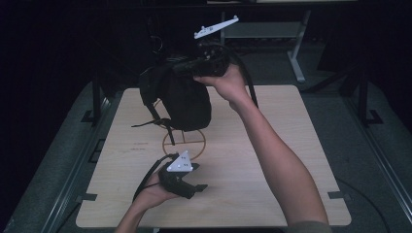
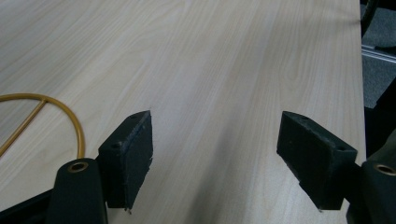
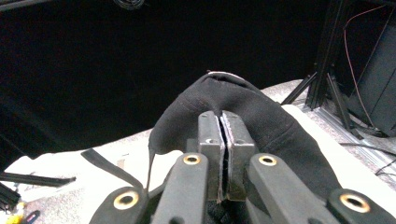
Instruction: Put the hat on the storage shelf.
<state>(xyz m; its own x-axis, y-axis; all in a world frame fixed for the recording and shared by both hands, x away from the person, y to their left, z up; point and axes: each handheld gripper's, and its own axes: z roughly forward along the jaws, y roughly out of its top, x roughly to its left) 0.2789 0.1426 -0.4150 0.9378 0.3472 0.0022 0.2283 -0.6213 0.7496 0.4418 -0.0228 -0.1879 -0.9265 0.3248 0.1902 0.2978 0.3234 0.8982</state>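
Note:
A black fabric bag [image 1: 182,97] hangs above the far part of the wooden table [image 1: 272,160], its straps dangling toward the table. My right gripper [image 1: 167,68] is shut on the bag's top edge and holds it up; in the right gripper view the jaws [image 3: 223,140] pinch black cloth [image 3: 280,135]. My left gripper [image 1: 197,187] rests low near the table's front, held by a hand, and points right. In the left gripper view its pads [image 2: 135,149] stand wide apart over bare wood with nothing between them.
A thin yellow circle with a cross [image 1: 184,141] is marked on the table under the bag, and its arc [image 2: 65,116] lies left of my left jaws. Dark floor and metal frame legs [image 1: 296,53] surround the table.

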